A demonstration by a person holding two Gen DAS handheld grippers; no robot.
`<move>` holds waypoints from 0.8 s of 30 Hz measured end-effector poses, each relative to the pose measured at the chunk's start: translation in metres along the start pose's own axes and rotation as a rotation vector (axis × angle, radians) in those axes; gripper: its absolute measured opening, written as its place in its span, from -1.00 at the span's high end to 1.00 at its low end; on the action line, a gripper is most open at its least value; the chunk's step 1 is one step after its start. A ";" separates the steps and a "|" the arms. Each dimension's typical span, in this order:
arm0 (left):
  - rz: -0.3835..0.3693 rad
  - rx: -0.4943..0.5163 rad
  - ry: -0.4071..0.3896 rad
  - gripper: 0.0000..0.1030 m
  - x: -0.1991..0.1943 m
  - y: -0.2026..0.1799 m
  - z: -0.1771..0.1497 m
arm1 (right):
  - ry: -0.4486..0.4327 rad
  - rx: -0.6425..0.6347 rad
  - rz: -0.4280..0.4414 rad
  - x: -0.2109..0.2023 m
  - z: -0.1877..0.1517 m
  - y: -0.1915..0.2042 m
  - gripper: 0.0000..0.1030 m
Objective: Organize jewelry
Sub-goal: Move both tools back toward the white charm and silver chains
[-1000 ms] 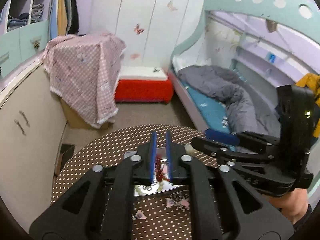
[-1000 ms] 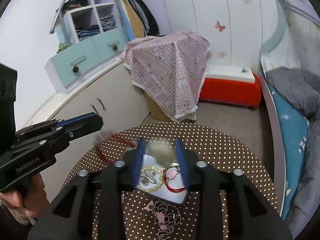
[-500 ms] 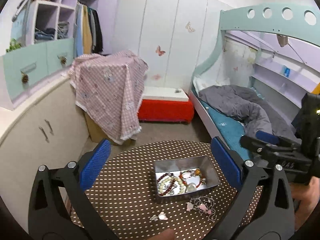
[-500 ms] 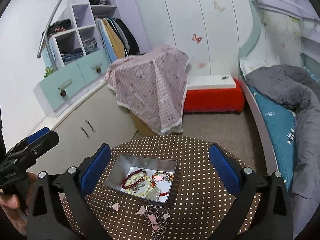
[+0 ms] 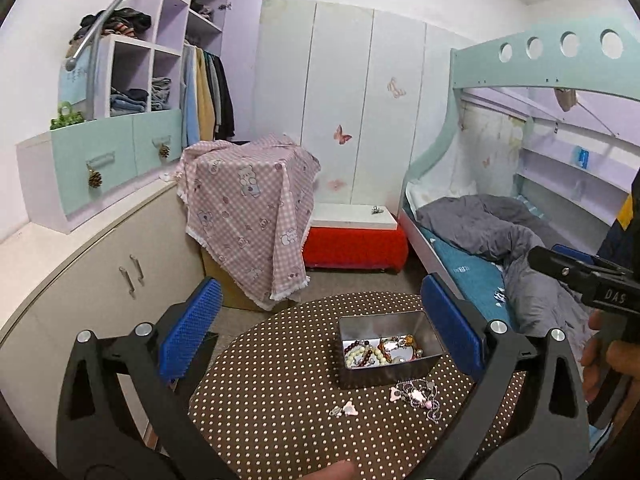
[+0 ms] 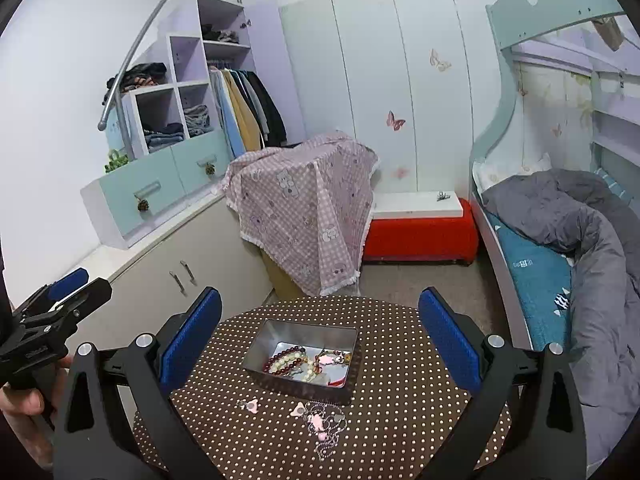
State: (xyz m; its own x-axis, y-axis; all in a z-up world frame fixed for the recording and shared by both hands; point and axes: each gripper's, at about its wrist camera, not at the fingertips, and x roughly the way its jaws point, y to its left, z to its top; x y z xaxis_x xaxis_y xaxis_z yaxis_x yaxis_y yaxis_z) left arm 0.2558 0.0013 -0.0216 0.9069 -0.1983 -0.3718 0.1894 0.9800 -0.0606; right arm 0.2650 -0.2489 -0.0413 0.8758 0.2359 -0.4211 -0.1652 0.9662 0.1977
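A metal tin [image 5: 430,338] [image 6: 264,346] sits on a round brown polka-dot table [image 5: 280,380] [image 6: 400,392]. Inside lie bead bracelets [image 5: 362,354] [image 6: 286,360], red, cream and dark. In front of the tin on the cloth lie a silver chain with pink charms [image 5: 420,394] [image 6: 324,424] and small pink earrings [image 5: 346,410] [image 6: 250,404]. My left gripper [image 5: 318,332] is open and empty, raised well above the table. My right gripper [image 6: 320,334] is open and empty, also high above the tin. Each gripper shows at the edge of the other's view.
A cream cabinet [image 5: 100,264] stands left of the table. A pink checked cloth covers a box [image 5: 252,200] beyond it. A red bench [image 5: 354,240] sits at the back. A bunk bed with a grey duvet [image 5: 500,236] is on the right.
Both grippers have opened wide and lifted up and back from the tin. The red beads my left gripper held and the pale item between my right gripper's pads now lie in the tin.
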 end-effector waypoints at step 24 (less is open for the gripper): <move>0.020 0.045 0.107 -0.89 -0.007 0.005 -0.074 | 0.065 -0.008 -0.024 -0.026 -0.063 0.011 -0.85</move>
State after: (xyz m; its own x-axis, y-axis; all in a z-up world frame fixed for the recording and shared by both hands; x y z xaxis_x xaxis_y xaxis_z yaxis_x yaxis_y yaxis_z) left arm 0.2227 0.0087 -0.0881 0.8657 -0.1732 -0.4697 0.1904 0.9817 -0.0111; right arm 0.2120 -0.2381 -0.0840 0.8480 0.2192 -0.4825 -0.1490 0.9724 0.1798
